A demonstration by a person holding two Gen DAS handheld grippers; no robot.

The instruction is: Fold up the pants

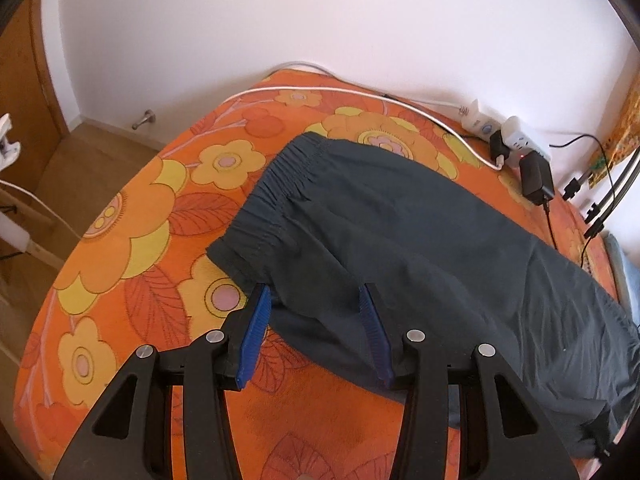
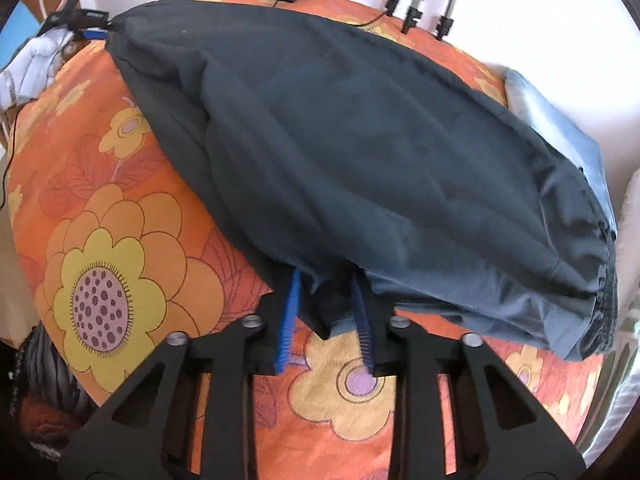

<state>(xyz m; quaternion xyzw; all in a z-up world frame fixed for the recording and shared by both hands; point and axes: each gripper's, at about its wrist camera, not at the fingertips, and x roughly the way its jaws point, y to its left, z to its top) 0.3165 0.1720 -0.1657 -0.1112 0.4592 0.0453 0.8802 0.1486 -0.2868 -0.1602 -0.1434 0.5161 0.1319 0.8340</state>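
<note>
Dark blue-grey pants (image 1: 400,236) lie on an orange flowered bedspread (image 1: 132,216), elastic waistband (image 1: 276,184) to the left. My left gripper (image 1: 316,292) is open, its blue-padded fingers straddling the pants' near edge by the waist. In the right wrist view the pants (image 2: 340,140) lie folded lengthwise, leg over leg. My right gripper (image 2: 326,276) is open with its fingers pushed in at the near edge, a fold of fabric between them. The left gripper (image 2: 86,24) shows at the pants' far left end.
A white cable (image 1: 320,90), a power strip (image 1: 516,142) and a black adapter (image 1: 538,178) lie at the bed's far edge by the wall. Tripod legs (image 2: 412,16) stand behind. A light blue pillow (image 2: 556,124) lies right. The bed edge drops left to wood floor (image 1: 80,168).
</note>
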